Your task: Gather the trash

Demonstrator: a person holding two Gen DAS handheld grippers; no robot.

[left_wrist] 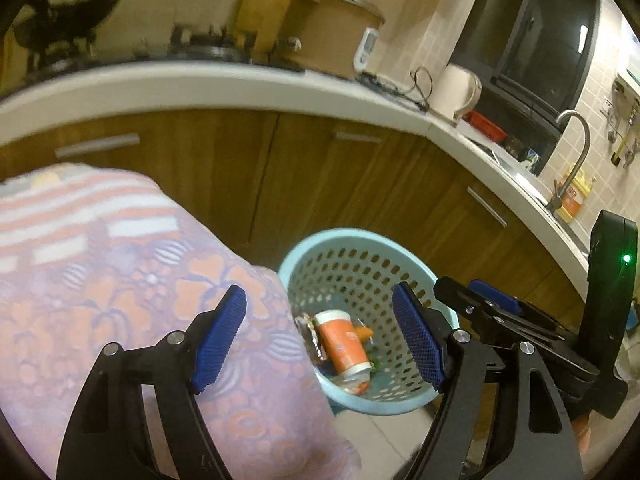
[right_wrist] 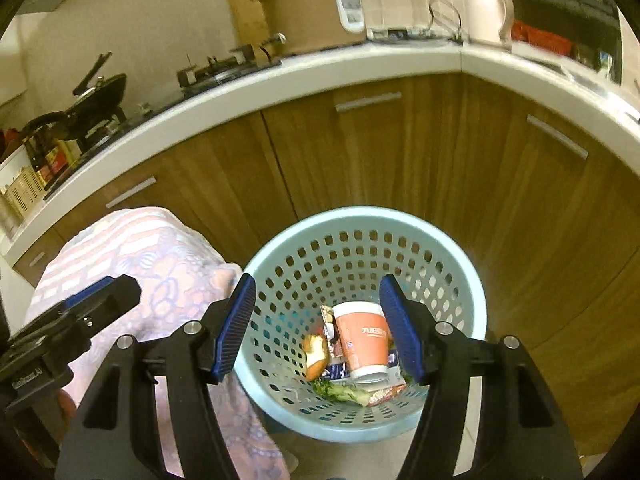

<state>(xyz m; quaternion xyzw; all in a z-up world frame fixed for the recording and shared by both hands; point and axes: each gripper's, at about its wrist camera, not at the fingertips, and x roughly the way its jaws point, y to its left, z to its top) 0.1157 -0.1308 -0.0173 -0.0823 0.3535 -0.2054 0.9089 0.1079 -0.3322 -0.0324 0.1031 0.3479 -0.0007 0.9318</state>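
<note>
One cup (right_wrist: 362, 344) in one basket (right_wrist: 460, 280), both tools empty.

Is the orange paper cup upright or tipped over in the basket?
Tipped over: the orange cup lies on its side atop other trash at the bottom of the blue basket.

Warm yellowish indoor light, moderately dim, both views. Strong fisheye bend: bench edge (left_wrist: 224, 80) curves hard, dark vignette in all 4 corners. Motion blur smears the left view, worst on the patterned cloth (left_wrist: 120, 280) and stove area. Right view sharper. Green LED (left_wrist: 626, 258) glows; no harsh glare.
</note>
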